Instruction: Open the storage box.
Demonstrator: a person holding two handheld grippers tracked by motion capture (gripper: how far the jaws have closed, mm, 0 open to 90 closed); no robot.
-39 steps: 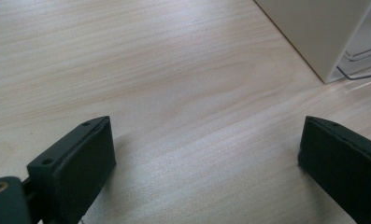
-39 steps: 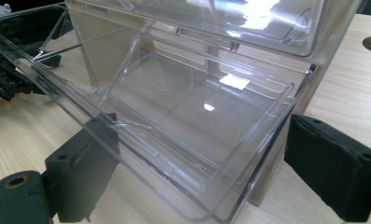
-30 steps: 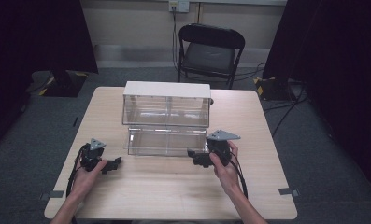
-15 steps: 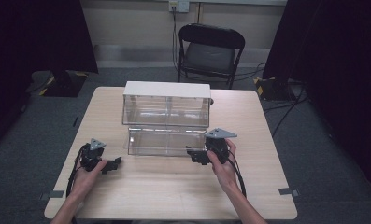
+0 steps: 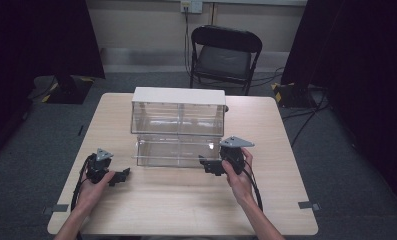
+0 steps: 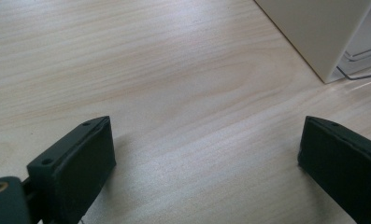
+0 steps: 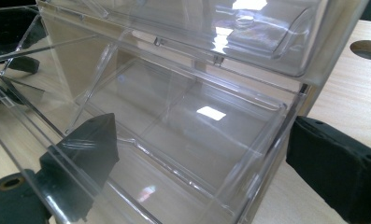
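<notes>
A clear plastic drawer cabinet (image 5: 178, 112) with a white top stands mid-table. Its lower drawer (image 5: 171, 152) is pulled out toward me. My right gripper (image 5: 204, 162) is at the drawer's front right corner. In the right gripper view this gripper (image 7: 206, 154) is open: the left jaw shows through the clear drawer (image 7: 188, 121) wall and the right jaw sits outside it. My left gripper (image 5: 123, 175) rests low over the bare table, left of the drawer. It (image 6: 206, 154) is open with nothing between the jaws, and the cabinet's white side (image 6: 314, 32) lies ahead at the right.
The wooden table (image 5: 186, 200) has bare room along the front and both sides. A round hole (image 7: 367, 49) in the tabletop lies behind the cabinet on the right. A black folding chair (image 5: 226, 52) stands beyond the far edge.
The right hand has edged slightly toward the drawer. The left hand has stayed where it was.
</notes>
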